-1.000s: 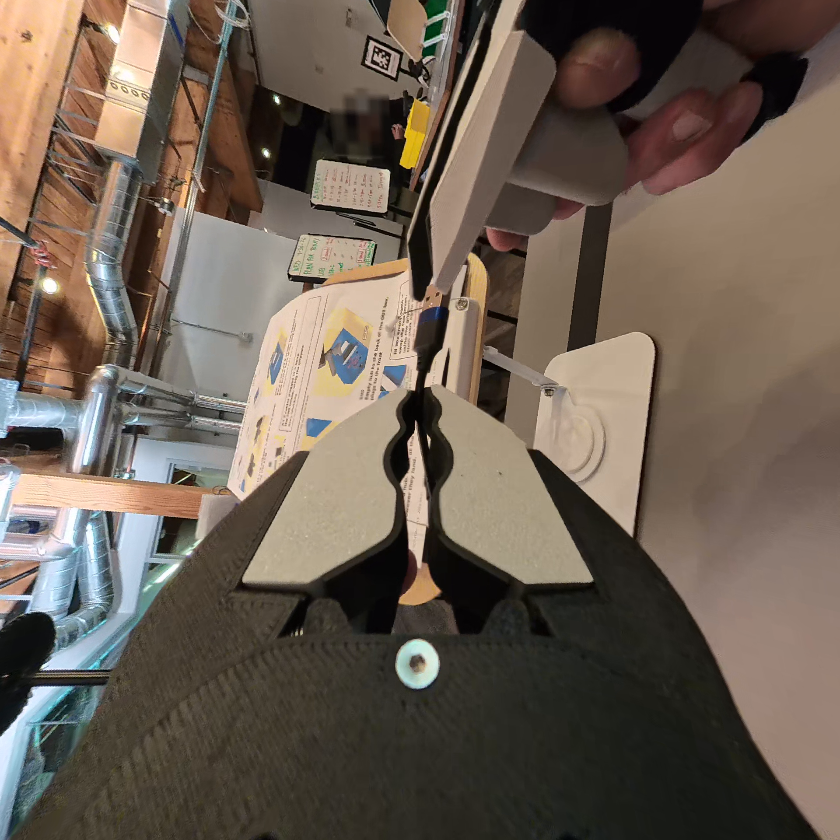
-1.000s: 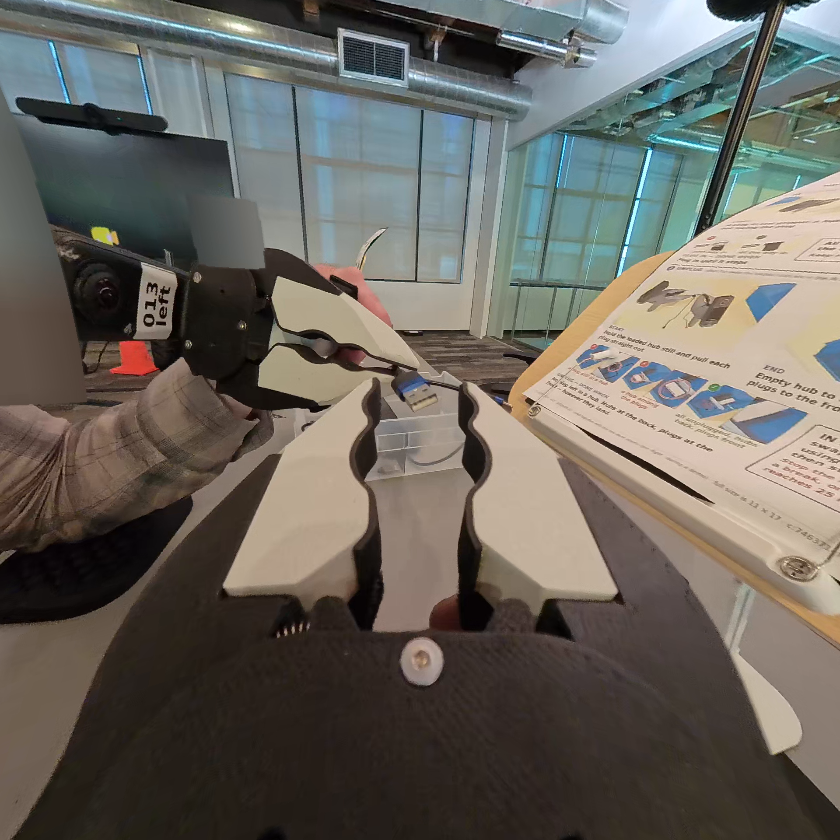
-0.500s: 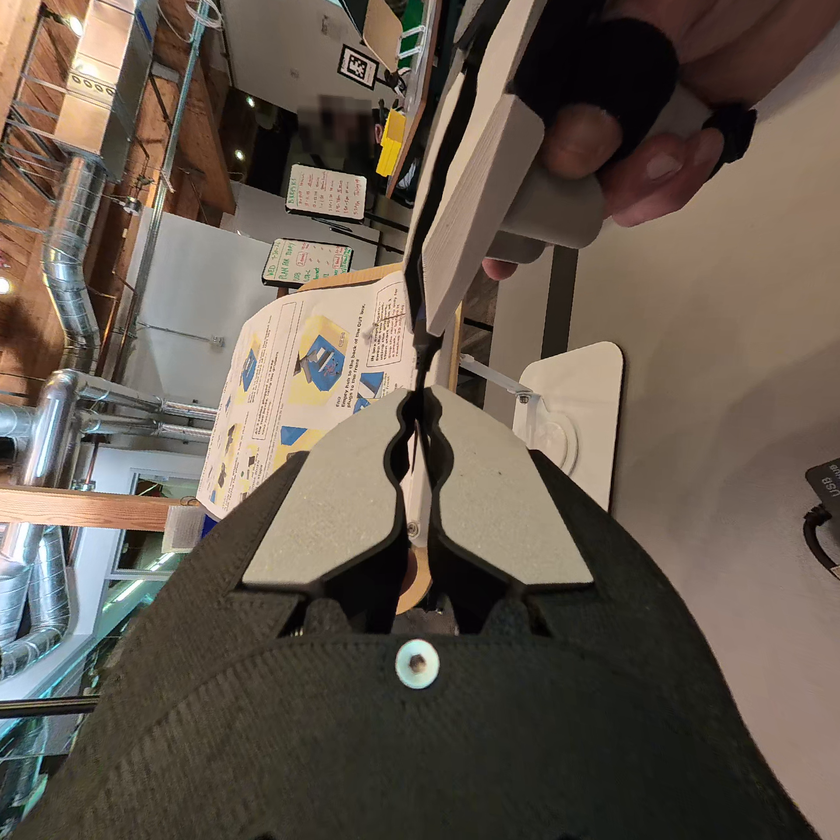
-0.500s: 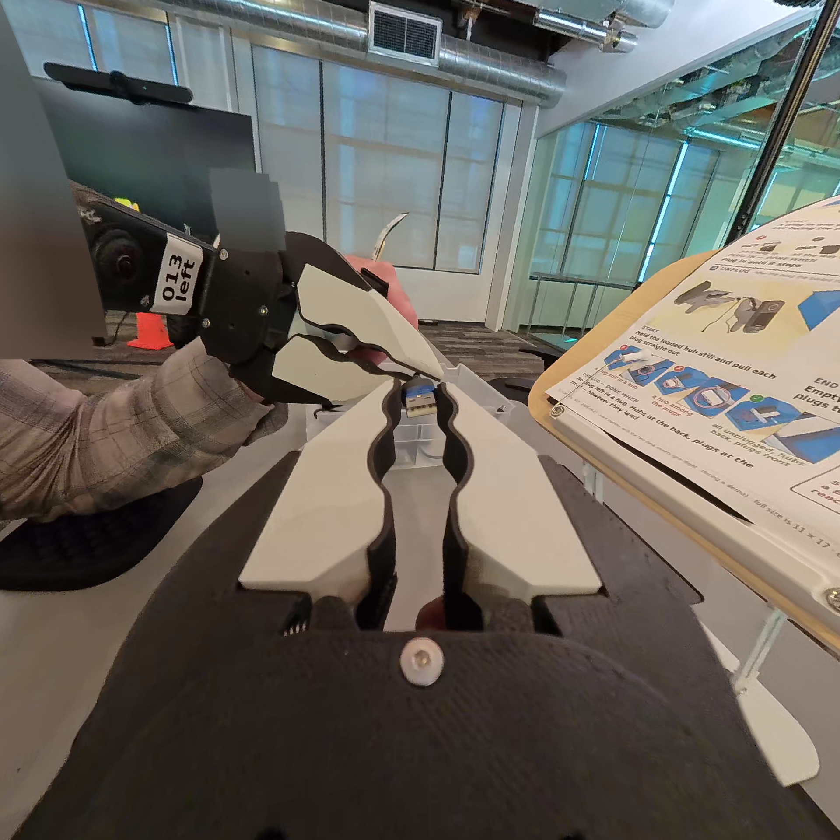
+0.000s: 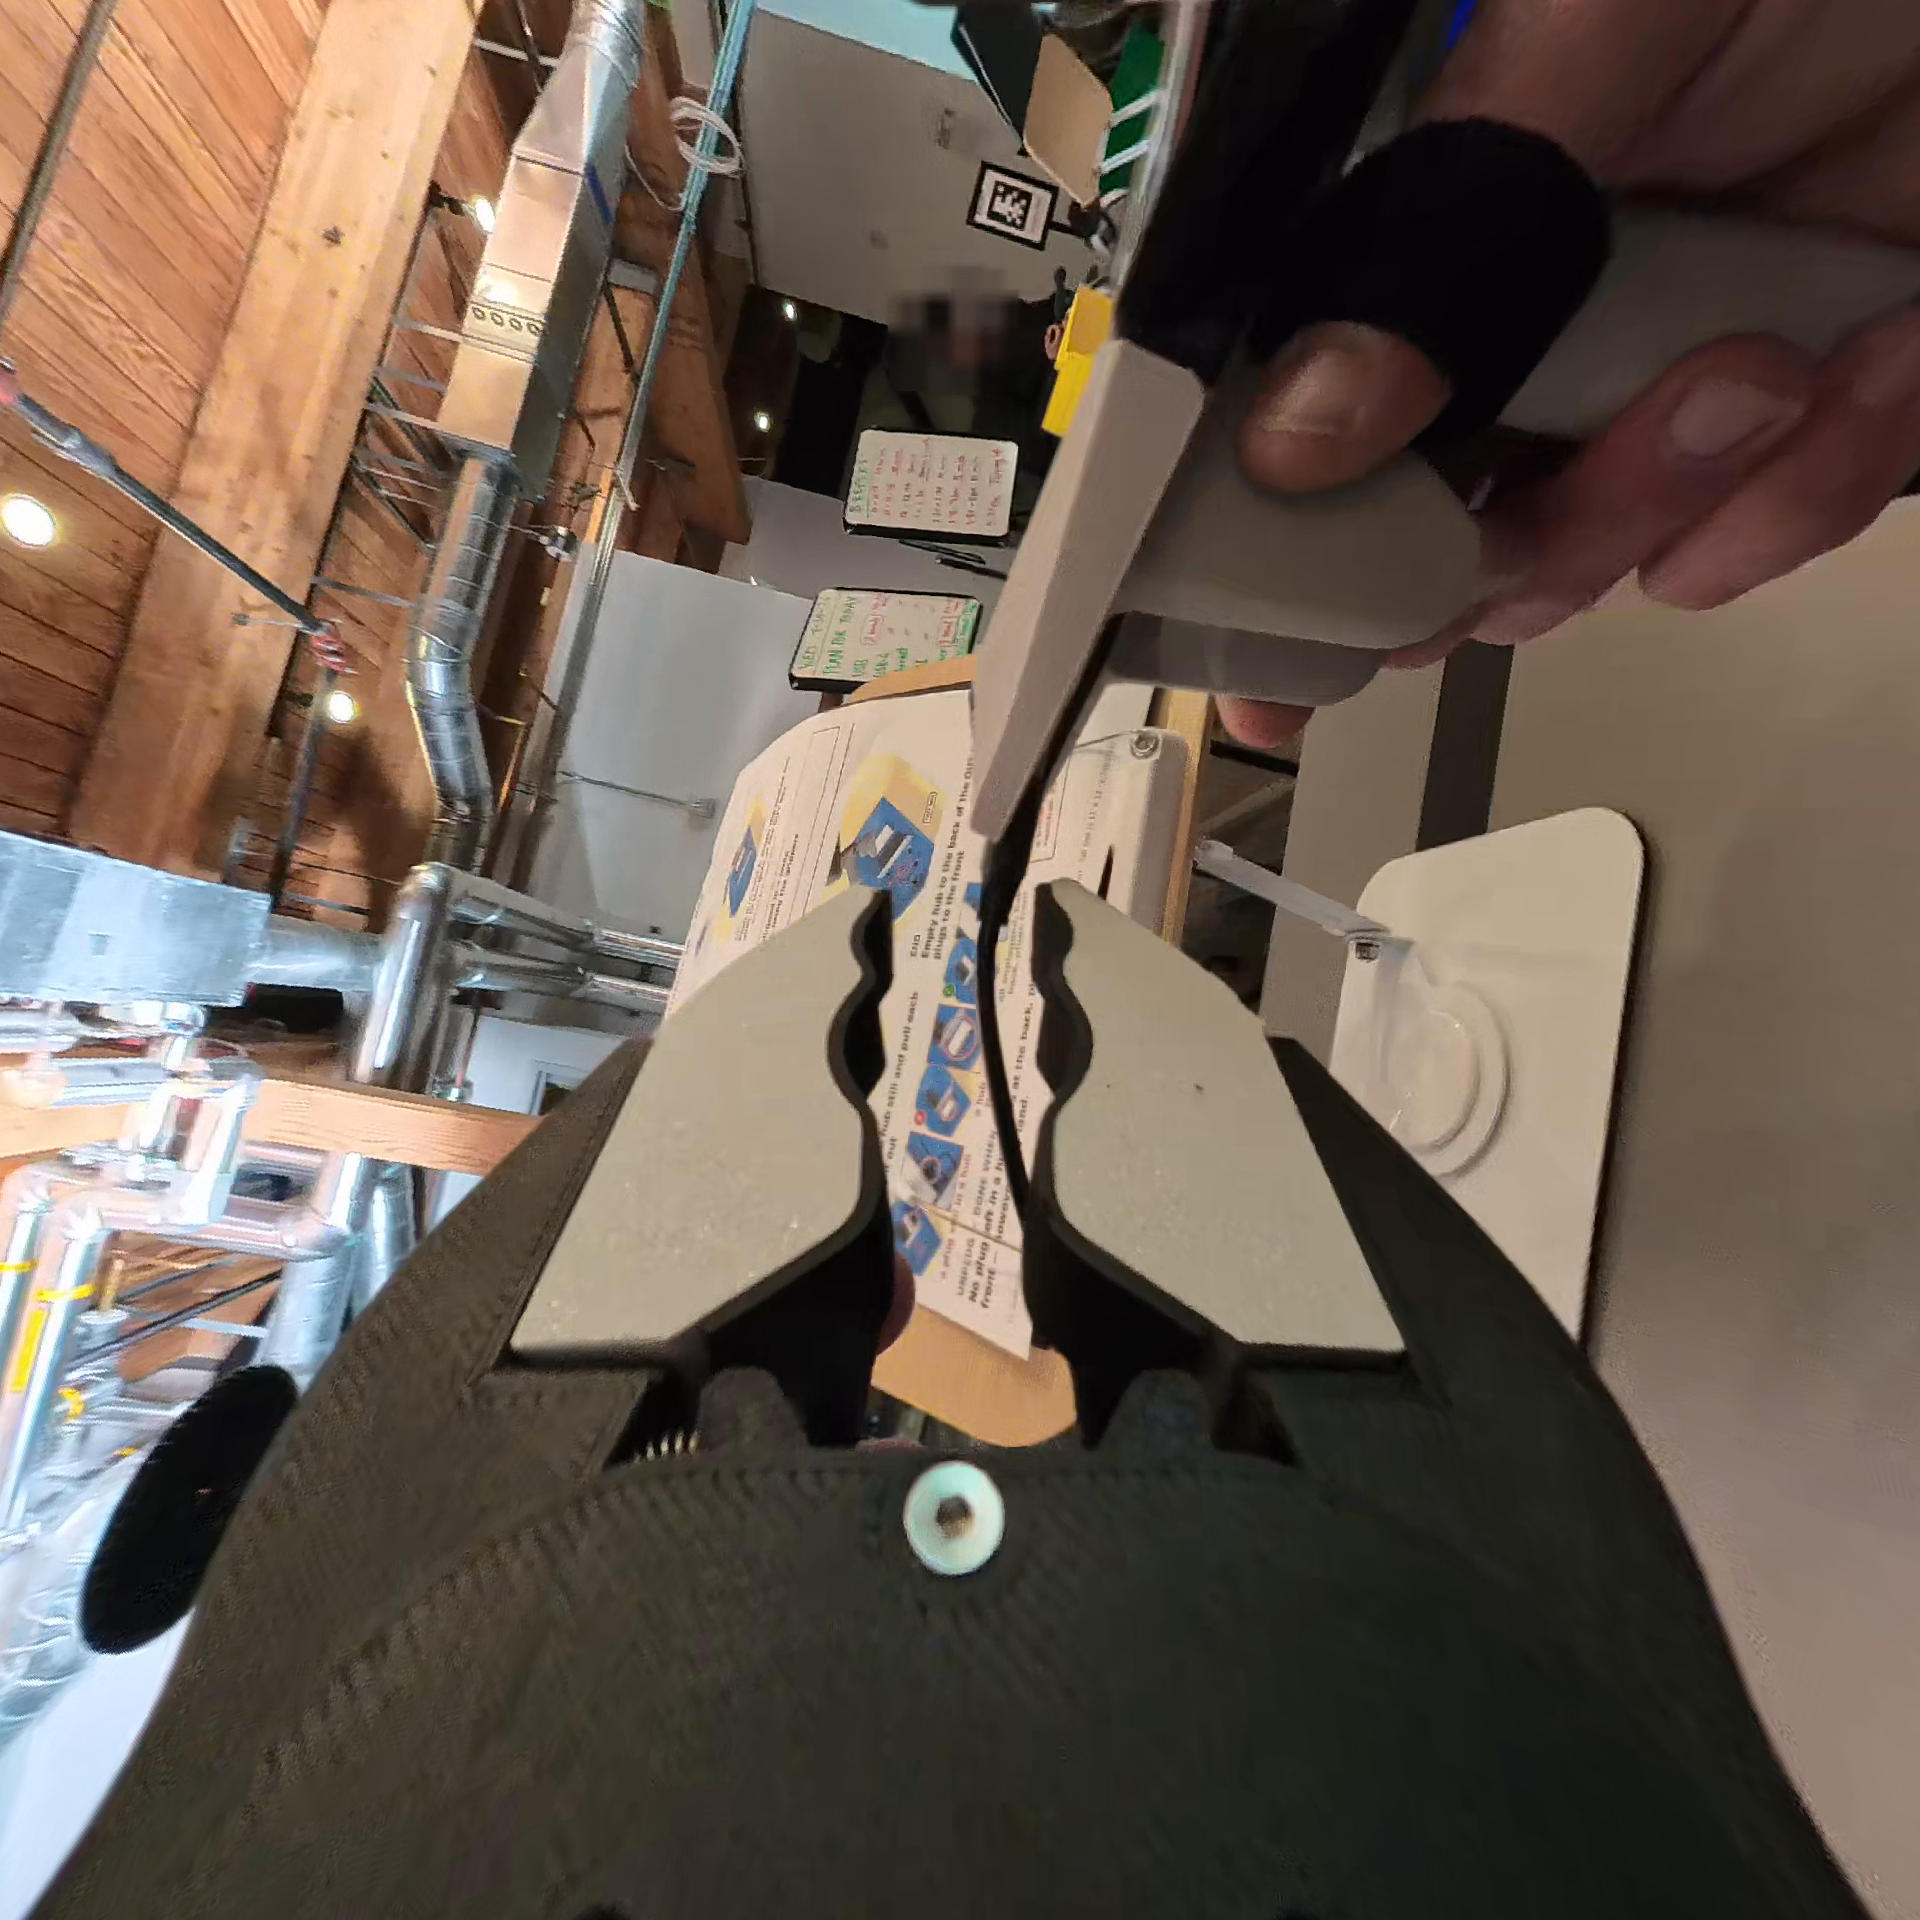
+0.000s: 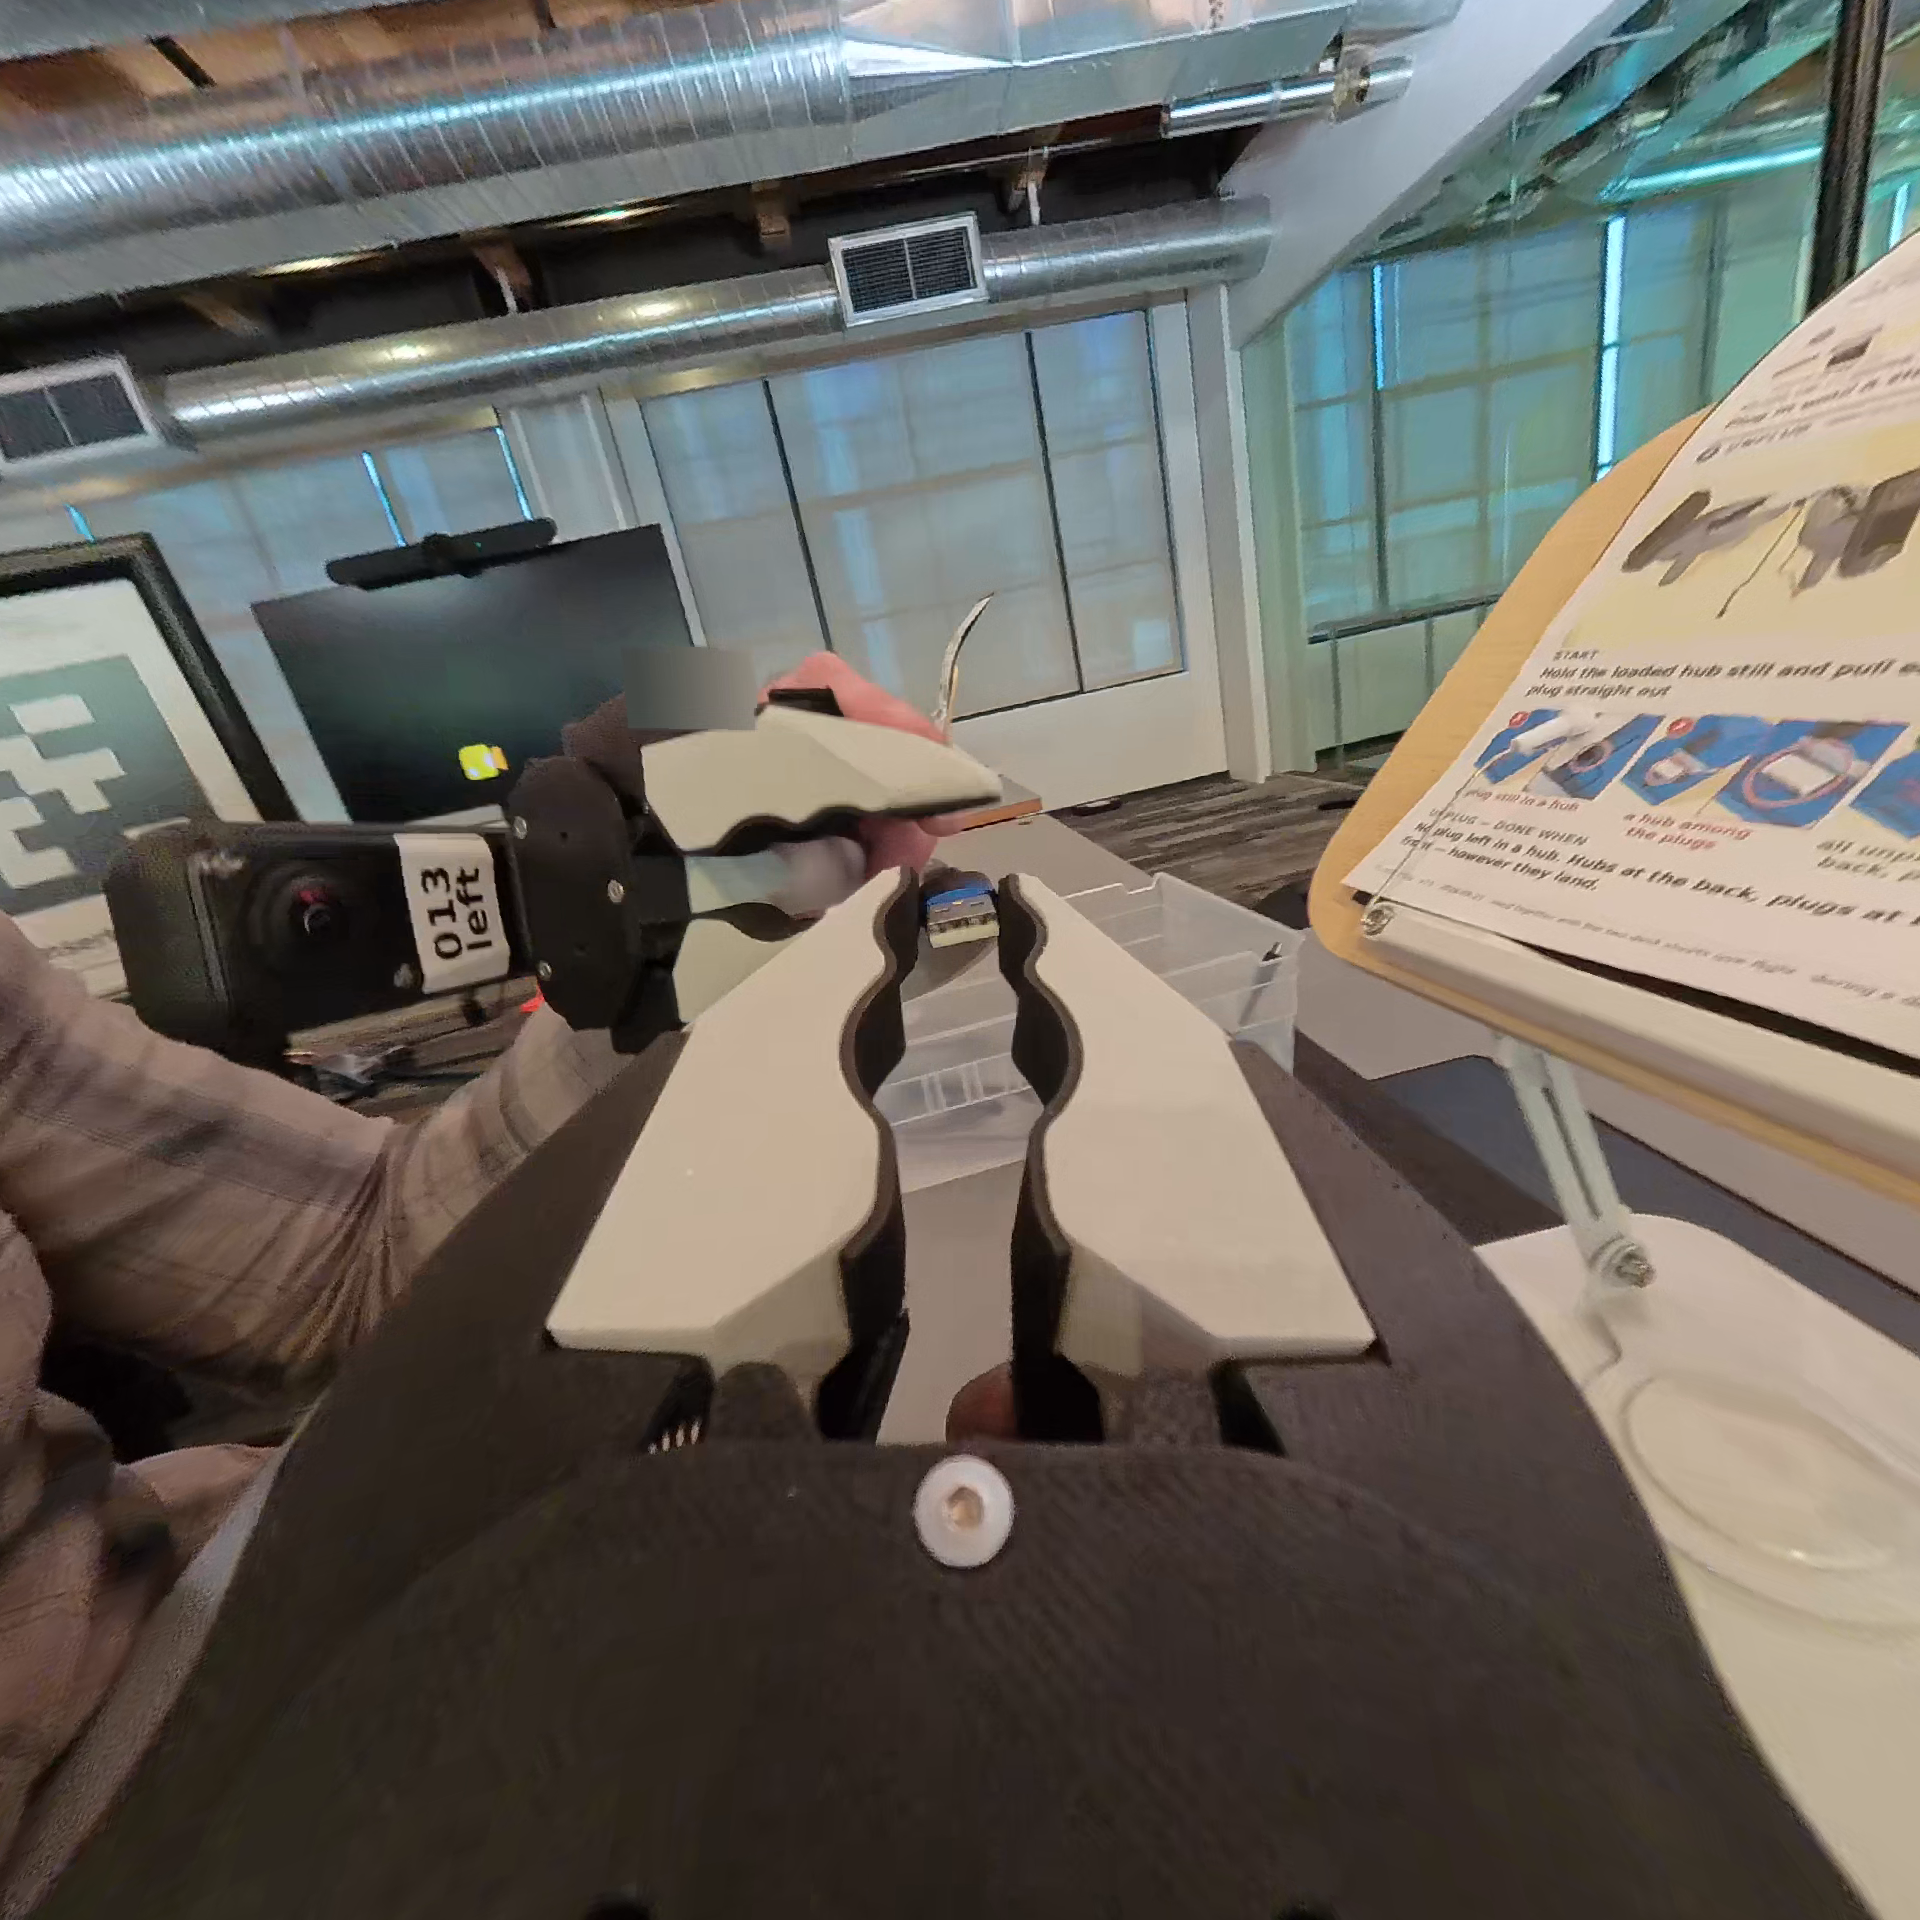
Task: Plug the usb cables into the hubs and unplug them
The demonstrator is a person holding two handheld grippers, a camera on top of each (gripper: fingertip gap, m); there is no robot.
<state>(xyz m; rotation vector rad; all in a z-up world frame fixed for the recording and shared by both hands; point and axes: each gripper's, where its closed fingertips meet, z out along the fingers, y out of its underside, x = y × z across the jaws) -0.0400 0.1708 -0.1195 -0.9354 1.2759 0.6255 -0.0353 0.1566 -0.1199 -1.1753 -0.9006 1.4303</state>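
Right tool: fingers clamped on the plug, which sits at the very tips with its metal end facing back toward the camera.
Left tool: fingers apart, gripping nothing; the black cable runs through the gap and lies close along one finger.
Left tool as seen from the right wrist view: just beside the plug, on its left, fingers spread.
Plug: blue-bodied, held in the air, not seated in any socket.
Cable: runs from the plug through the left tool's gap; its far end is out of view.
Clear tray: behind the plug, on the counter; its contents cannot be made out.
Instruction sheet: right of the plug, on a tilted wooden stand with a white base.
Hub: not visible in either view.
Progress: judged as mid-cycle. The plug sits in the right tool alone, so a handover looks complete.
Remaining: by this judgement, either inserting this plug into a hub or setting it down; which one cannot be told.
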